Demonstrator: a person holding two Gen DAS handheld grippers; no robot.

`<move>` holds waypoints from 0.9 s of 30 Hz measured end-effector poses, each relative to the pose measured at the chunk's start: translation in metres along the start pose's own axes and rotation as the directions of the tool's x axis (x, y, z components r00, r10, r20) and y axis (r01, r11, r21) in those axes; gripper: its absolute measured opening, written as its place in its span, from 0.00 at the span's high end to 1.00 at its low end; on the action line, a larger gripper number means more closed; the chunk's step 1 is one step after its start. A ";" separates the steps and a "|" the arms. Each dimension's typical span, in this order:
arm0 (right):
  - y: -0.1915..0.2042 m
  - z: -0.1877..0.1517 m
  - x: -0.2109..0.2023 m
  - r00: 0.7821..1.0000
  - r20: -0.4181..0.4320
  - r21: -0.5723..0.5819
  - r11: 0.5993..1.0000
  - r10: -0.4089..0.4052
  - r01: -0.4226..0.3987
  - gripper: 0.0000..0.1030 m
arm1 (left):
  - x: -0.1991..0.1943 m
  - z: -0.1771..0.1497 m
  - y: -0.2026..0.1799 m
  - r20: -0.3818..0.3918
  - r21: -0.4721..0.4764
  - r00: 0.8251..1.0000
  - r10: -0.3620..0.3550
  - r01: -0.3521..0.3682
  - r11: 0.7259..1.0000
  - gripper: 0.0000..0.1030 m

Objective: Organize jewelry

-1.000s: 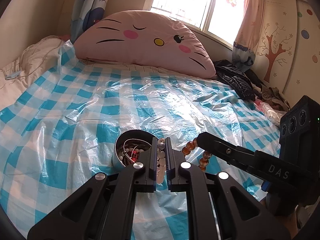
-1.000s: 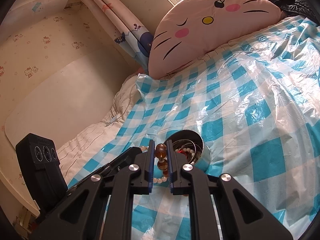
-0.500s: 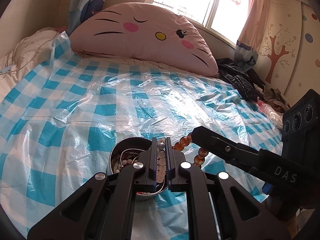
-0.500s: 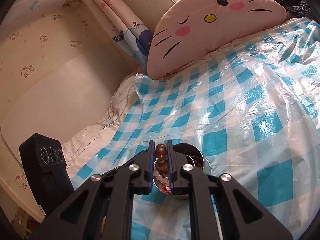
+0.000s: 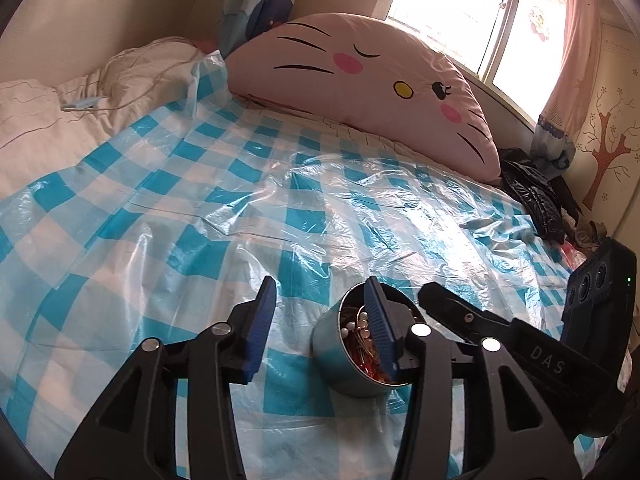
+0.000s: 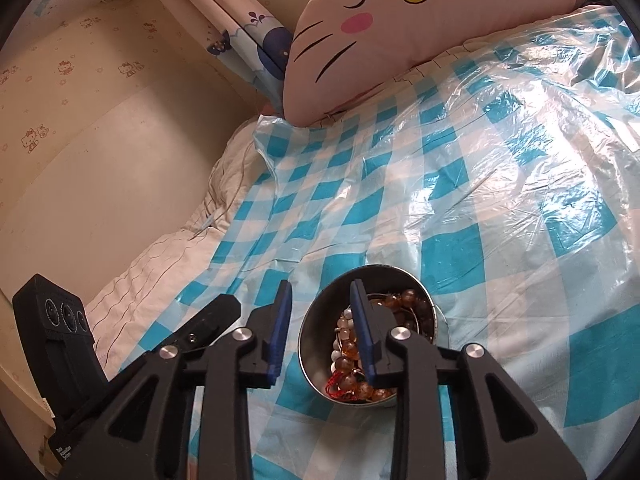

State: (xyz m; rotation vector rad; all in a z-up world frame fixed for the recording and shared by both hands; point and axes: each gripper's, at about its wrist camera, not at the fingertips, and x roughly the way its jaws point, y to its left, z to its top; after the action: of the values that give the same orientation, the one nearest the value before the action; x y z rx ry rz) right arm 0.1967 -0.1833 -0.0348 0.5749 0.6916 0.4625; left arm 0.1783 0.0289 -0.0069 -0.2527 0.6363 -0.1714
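Observation:
A round metal tin (image 5: 340, 364) (image 6: 400, 270) stands on the blue-checked plastic sheet (image 5: 248, 220). In it lie an amber bead bracelet (image 6: 404, 298), pale pearl beads (image 6: 343, 326) (image 5: 362, 322) and red cord. My left gripper (image 5: 320, 286) hangs just above the tin's left side. Its jaws are opening, nothing is pinched, and its right finger is over the tin's mouth. My right gripper (image 6: 321, 285) is low over the tin's left rim. Its jaws are opening too, with nothing between the pads. Each view shows the other gripper's finger (image 5: 460, 312) (image 6: 208, 320) close beside the tin.
A pink cat-face pillow (image 5: 360, 88) (image 6: 400, 20) lies at the head of the bed. White bedding (image 5: 60, 120) is at the left, and dark clothes (image 5: 536, 200) are piled at the right edge. Curtains and a wall close in behind.
Both grippers were shut on bead strings, the left on pale beads and the right on amber ones. They sank to the tin and opened. The strings now lie in the tin.

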 end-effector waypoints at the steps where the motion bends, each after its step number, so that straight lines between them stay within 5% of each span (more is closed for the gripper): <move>1: 0.001 -0.002 -0.009 1.000 0.015 0.000 1.000 -0.009 0.009 0.68 | -0.006 -0.002 -0.001 0.002 0.011 1.000 0.015 -0.015 1.000 0.45; 4: 0.010 -0.011 -0.039 0.996 0.044 -0.050 0.995 -0.080 0.083 0.63 | -0.028 -0.014 -0.008 -0.010 0.078 0.997 0.072 -0.071 0.994 0.26; 6: 0.019 -0.022 -0.064 0.985 0.075 -0.096 0.982 -0.154 0.161 0.43 | -0.046 -0.027 -0.015 -0.009 0.141 0.993 0.118 -0.116 0.983 0.15; 10: 0.038 -0.055 -0.112 0.940 0.147 -0.180 0.926 -0.309 0.332 0.27 | -0.082 -0.057 -0.026 -0.026 0.242 0.986 0.166 -0.155 0.958 0.07; 17: 0.055 -0.105 -0.164 0.873 0.172 -0.225 0.845 -0.456 0.485 0.12 | -0.124 -0.104 -0.040 -0.064 0.314 0.979 0.192 -0.163 0.935 0.07; 27: 0.056 -0.132 -0.186 0.835 0.132 -0.223 0.805 -0.534 0.549 0.07 | -0.152 -0.123 -0.048 -0.052 0.310 0.980 0.192 -0.167 0.936 0.07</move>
State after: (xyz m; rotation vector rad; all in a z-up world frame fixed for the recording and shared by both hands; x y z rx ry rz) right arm -0.0343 -0.2032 0.0028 0.1286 0.6889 -0.0117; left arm -0.0205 -0.0031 -0.0024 0.1116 0.7004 -0.1018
